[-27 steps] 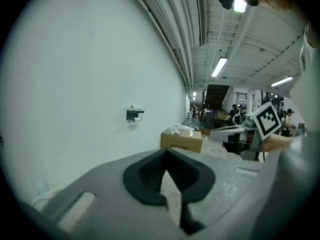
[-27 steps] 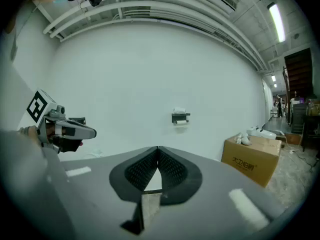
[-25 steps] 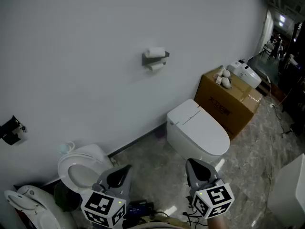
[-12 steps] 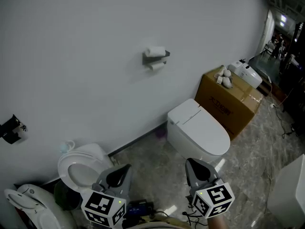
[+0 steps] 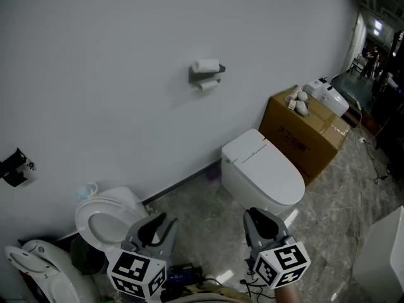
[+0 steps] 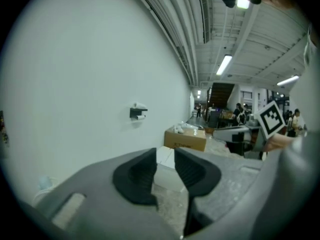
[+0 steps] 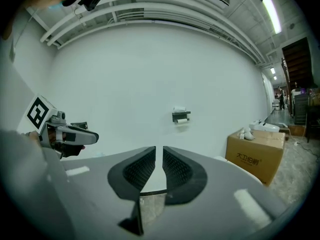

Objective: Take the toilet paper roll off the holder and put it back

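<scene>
A black holder (image 5: 205, 76) is fixed to the white wall, with one toilet paper roll (image 5: 206, 66) lying on top and a second roll (image 5: 206, 86) hanging beneath it. The same holder (image 6: 138, 112) (image 7: 180, 116) appears small and far off in both gripper views. My left gripper (image 5: 161, 221) (image 6: 165, 151) is low at the bottom left; its jaws have just been opening, with nothing between them. Low at the bottom centre, my right gripper (image 5: 252, 214) (image 7: 159, 149) has just opened to a narrow gap, also with nothing in it. Both are far from the holder.
A white toilet (image 5: 262, 172) with its lid down stands below the holder, beside a cardboard box (image 5: 303, 134) carrying a white appliance (image 5: 325, 96). An open toilet bowl (image 5: 104, 223) sits at the lower left. A black fixture (image 5: 12, 169) hangs on the left wall.
The left gripper's jaws have spread apart. Neither hand has moved from its place.
</scene>
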The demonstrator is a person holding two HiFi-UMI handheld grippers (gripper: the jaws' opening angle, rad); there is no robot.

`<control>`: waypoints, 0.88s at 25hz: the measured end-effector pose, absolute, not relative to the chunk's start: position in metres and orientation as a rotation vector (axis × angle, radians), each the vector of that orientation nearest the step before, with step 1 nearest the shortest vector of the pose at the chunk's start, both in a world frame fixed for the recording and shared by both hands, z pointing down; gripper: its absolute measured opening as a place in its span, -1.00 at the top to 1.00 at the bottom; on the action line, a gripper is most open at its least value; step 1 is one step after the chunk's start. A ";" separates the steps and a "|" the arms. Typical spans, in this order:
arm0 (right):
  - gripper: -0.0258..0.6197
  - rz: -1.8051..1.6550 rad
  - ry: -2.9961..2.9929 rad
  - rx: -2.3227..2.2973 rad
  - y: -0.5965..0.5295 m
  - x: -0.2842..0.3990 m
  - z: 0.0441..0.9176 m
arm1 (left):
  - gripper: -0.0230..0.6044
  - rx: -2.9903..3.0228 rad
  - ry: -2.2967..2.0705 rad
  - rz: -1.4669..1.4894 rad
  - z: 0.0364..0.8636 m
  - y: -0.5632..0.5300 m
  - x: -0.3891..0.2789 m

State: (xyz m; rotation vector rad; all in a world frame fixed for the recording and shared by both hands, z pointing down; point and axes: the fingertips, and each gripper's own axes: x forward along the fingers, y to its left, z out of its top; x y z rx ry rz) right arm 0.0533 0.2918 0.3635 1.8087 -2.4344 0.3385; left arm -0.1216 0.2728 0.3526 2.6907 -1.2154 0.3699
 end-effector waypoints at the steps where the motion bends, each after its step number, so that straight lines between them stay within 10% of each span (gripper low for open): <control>1: 0.80 0.342 -2.439 1.806 0.292 0.055 0.364 | 0.60 2.696 -1.213 0.373 0.352 0.274 -0.119; 22: 0.56 0.350 -2.487 1.759 0.308 0.095 0.380 | 0.58 2.700 -1.244 0.345 0.354 0.293 -0.070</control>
